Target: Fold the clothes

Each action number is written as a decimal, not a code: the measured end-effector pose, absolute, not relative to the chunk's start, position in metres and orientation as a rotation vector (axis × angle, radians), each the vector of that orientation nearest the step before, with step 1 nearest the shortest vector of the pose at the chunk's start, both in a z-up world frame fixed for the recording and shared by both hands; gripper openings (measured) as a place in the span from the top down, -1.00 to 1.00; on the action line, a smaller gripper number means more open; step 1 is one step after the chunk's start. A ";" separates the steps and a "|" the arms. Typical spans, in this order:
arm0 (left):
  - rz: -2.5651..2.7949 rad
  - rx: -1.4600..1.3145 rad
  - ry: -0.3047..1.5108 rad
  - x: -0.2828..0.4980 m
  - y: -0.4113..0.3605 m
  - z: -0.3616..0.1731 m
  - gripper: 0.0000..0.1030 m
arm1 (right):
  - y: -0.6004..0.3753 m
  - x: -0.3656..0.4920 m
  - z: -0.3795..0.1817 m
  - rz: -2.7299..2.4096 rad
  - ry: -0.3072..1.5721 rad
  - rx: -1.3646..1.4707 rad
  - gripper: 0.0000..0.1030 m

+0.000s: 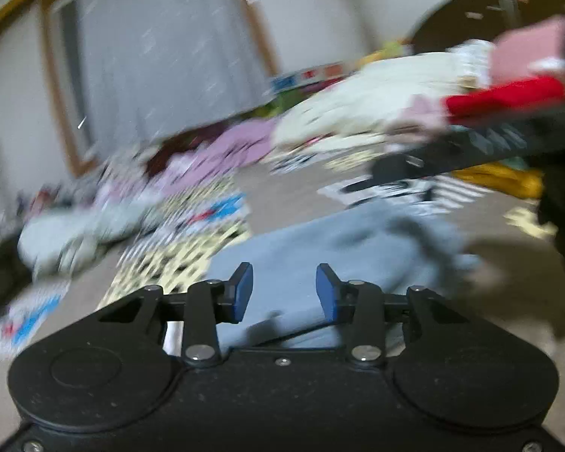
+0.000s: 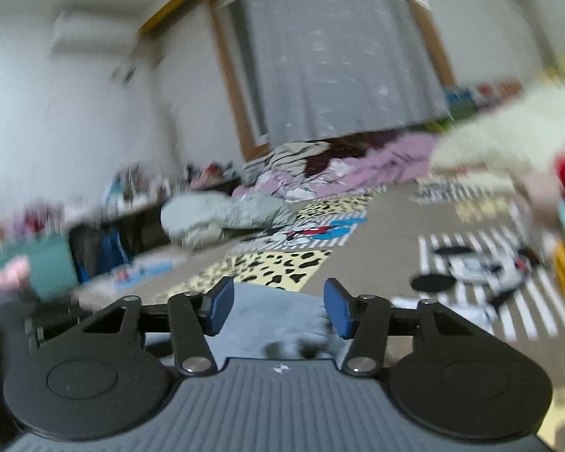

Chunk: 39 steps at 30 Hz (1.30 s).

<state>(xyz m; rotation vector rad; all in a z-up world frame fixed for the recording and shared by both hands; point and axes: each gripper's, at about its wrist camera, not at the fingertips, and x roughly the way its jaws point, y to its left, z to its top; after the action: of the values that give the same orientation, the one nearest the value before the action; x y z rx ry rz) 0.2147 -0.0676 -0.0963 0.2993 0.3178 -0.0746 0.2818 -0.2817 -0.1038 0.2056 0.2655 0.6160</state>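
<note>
The blue-padded fingers (image 1: pixel 243 293) of the left gripper (image 1: pixel 284 290) stand apart with nothing between them, above a soft pale blue garment (image 1: pixel 342 241) lying on the beige carpeted floor (image 1: pixel 290 196). The right gripper (image 2: pixel 278 308) is likewise spread and empty over the same cloth. Both views are blurred; a clean fold likely needs each side lowered onto an edge before pinching

Light blue garment (image 1: pixel 342 241), rumpled, lying on the floor
</note>
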 end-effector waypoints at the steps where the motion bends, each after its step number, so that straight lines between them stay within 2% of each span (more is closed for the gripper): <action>1: -0.057 0.260 0.332 0.221 -0.058 -0.096 0.32 | -0.269 0.283 -0.102 0.609 0.262 0.155 0.10; 4: -0.038 0.165 0.372 0.241 -0.044 -0.098 0.32 | -0.245 0.294 -0.108 0.551 0.316 0.027 0.19; 5: -0.047 0.151 0.392 0.247 -0.044 -0.101 0.32 | -0.244 0.303 -0.116 0.506 0.380 -0.009 0.37; 7: -0.062 0.171 0.449 0.260 -0.049 -0.121 0.23 | -0.246 0.316 -0.127 0.450 0.469 -0.037 0.37; 9: -0.053 0.214 0.474 0.271 -0.056 -0.144 0.20 | -0.259 0.321 -0.129 0.471 0.477 0.032 0.37; 16: -0.105 0.233 0.516 0.263 -0.051 -0.133 0.20 | -0.257 0.324 -0.132 0.468 0.443 0.010 0.36; 23: -0.116 0.143 0.462 0.290 -0.037 -0.076 0.18 | -0.257 0.301 -0.133 0.494 0.404 0.016 0.26; 26: -0.118 0.098 0.522 0.320 -0.041 -0.088 0.18 | -0.259 0.301 -0.134 0.495 0.410 0.018 0.25; 28: -0.145 0.081 0.647 0.341 -0.044 -0.113 0.09 | -0.261 0.304 -0.136 0.489 0.421 0.027 0.24; 29: -0.136 0.112 0.648 0.343 -0.049 -0.121 0.01 | -0.261 0.307 -0.138 0.486 0.438 0.035 0.05; 31: -0.119 0.176 0.649 0.346 -0.058 -0.138 -0.02 | -0.266 0.311 -0.141 0.493 0.461 0.071 0.04; 38: -0.135 0.124 0.628 0.321 -0.041 -0.112 -0.06 | -0.271 0.307 -0.140 0.491 0.466 0.102 0.02; 39: -0.134 0.067 0.602 0.310 -0.029 -0.104 -0.11 | -0.274 0.305 -0.138 0.487 0.460 0.128 -0.08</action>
<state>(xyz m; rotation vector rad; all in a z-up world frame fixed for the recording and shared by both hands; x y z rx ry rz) 0.3095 -0.0287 -0.1037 0.0667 0.6023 -0.1344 0.3048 -0.2738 -0.1381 0.1284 0.4598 0.4873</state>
